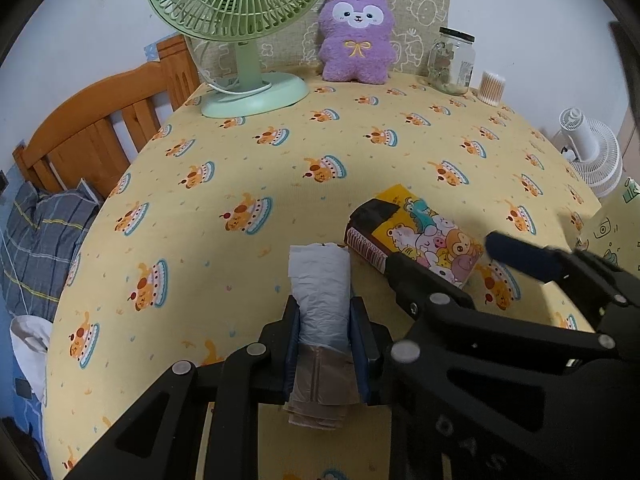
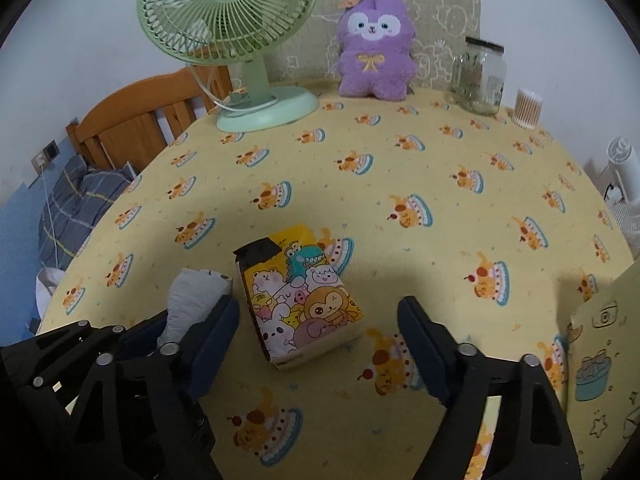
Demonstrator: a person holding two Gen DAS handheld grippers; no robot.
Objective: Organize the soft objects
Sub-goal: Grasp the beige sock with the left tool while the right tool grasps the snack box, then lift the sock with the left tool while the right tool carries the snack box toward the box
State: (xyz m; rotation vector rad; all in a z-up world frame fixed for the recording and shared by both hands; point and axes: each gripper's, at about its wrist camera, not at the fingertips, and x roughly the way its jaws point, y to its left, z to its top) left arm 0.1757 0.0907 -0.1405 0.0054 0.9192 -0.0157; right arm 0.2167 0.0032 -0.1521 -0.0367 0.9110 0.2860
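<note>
On the near left of the table [image 1: 224, 168], the left gripper [image 1: 325, 322] is clenched on a roll of thin plastic bags [image 1: 320, 280], whose slack film could slide out of the fingers [image 1: 291, 340] or unroll if it is lifted quickly. Just to its right, the cartoon-printed tissue pack [image 2: 298, 300] lies flat between the spread fingers of the right gripper [image 2: 320, 344], which grasps nothing. With the 2 grippers nearly touching, closing could bump the left one or pinch the cloth.

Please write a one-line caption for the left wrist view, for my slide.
Left gripper shut on a roll of plastic bags, beside a cartoon tissue pack on the yellow tablecloth.
</note>
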